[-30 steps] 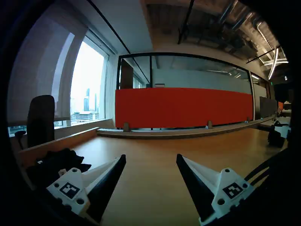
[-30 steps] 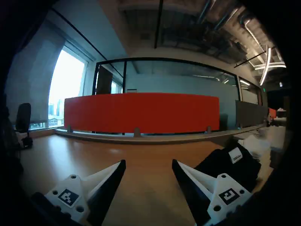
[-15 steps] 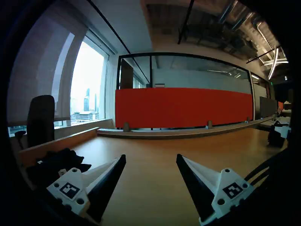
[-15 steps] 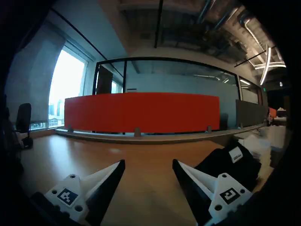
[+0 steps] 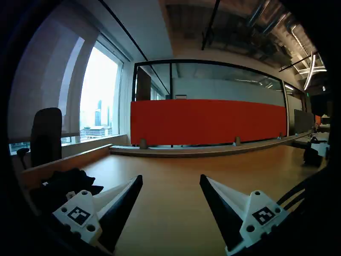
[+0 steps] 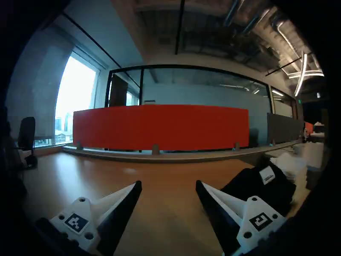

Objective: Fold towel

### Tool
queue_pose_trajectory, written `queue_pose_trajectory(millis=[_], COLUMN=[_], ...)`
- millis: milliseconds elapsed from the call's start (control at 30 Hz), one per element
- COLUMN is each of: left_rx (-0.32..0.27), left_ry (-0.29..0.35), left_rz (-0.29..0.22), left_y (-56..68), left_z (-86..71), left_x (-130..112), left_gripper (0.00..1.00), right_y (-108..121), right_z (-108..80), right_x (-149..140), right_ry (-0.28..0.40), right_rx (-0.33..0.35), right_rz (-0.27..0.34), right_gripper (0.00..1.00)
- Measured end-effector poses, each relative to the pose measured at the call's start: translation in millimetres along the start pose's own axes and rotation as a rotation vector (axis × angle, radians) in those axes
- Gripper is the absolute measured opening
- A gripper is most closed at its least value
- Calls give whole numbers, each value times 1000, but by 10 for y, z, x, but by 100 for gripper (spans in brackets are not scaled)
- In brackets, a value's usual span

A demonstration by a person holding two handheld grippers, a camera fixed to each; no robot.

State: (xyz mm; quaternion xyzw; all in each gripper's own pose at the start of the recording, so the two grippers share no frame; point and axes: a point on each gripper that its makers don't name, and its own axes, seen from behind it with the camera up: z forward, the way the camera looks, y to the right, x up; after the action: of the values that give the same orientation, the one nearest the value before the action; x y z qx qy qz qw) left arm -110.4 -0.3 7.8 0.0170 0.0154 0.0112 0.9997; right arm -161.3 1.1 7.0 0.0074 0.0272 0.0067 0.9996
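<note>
In the left gripper view my left gripper is open, low over the wooden table, with nothing between its fingers. A crumpled black cloth lies at the table's left, just beyond the left finger. In the right gripper view my right gripper is open as well and holds nothing. A folded black towel with a white tag rests on the table behind its right finger.
A red divider panel runs along the far edge of the table. A black office chair stands by the window at left. Stacked white cloths lie at the right in the right gripper view; a dark object sits far right.
</note>
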Motion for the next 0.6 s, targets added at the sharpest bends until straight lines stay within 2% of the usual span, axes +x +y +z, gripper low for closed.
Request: queue_pose_trajectory(millis=[600], left_rx=[0], left_ry=[-1], left_rz=[0], left_y=[-7], left_z=[-7], left_x=[24], left_gripper=[100], right_y=[-3], right_z=[-5], right_x=[0], right_ry=[0], right_rx=[0], right_rz=[0], right_gripper=[98])
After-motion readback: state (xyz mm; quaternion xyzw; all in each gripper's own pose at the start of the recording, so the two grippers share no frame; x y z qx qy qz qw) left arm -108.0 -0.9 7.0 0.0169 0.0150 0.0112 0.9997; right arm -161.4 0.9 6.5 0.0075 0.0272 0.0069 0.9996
